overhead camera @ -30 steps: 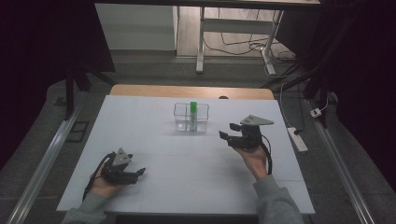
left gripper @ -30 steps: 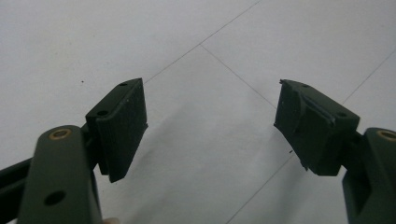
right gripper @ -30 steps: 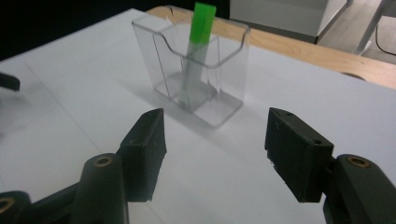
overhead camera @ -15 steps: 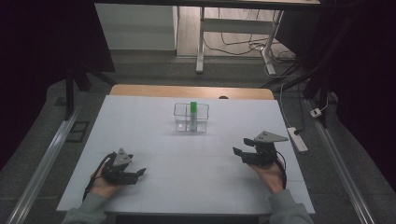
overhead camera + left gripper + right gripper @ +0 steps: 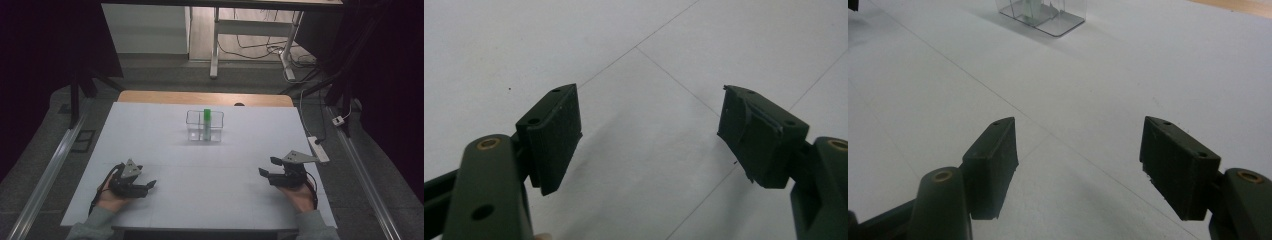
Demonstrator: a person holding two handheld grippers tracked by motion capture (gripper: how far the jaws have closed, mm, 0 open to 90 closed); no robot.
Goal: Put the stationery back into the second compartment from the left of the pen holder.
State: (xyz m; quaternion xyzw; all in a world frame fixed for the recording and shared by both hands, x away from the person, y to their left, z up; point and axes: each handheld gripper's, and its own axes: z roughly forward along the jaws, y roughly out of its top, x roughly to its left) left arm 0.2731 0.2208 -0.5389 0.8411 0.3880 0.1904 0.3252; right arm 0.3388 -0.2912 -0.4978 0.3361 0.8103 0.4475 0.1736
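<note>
Left gripper (image 5: pixel 148 185): it was kept low near the front left of the white table (image 5: pixel 165 150). In the left gripper view its jaws were held wide apart, and nothing was seen between them.

Right gripper (image 5: pixel 266 167): it was kept near the front right of the table. Its jaws had just been opening, and only bare table was seen between them in the right gripper view.

Green tube (image 5: pixel 206 123): it was stood upright inside the clear box (image 5: pixel 193 125), in the middle of the table toward the back. It was well apart from both grippers.

First worry: the box looked light and see-through, so it could be pushed away or tipped if a jaw was bumped into its wall.

Second worry: the tube could be knocked over if it was grabbed from the side and not squarely.

Third worry: the tube looked smooth, so it could be dropped if it was squeezed too softly.
</note>
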